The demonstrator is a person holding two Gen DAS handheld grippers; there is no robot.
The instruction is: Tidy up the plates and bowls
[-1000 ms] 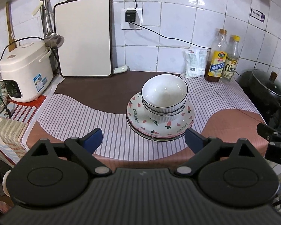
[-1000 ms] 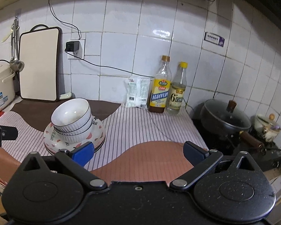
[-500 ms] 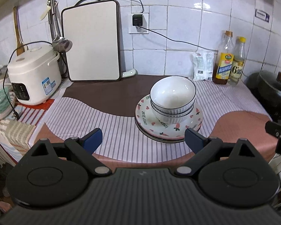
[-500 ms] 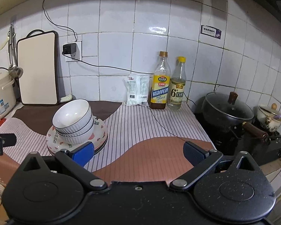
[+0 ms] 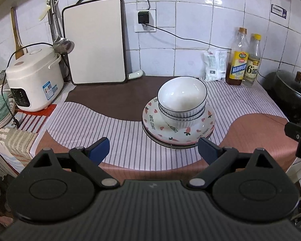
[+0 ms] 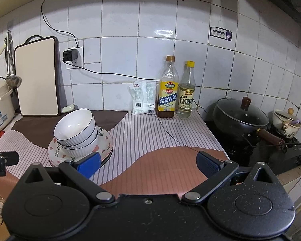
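Left gripper [image 5: 153,147] and right gripper [image 6: 148,162] both hung with fingers spread wide and nothing between them, at the near edge of the striped cloth [image 5: 118,136]. Far left, a rice cooker [image 5: 33,80] stood beside a cutting board [image 5: 95,40] leaning on the tiled wall. Far right sat a lidded pot [image 6: 240,118]. Near the cloth's centre, stacked plates [image 5: 198,129] carried nested white bowls [image 5: 181,98], which tilted slightly; the stack lay just beyond the left gripper and to the left of the right one. Two bottles [image 6: 168,88] stood upright against the far wall, a white packet [image 6: 143,97] just left of them.
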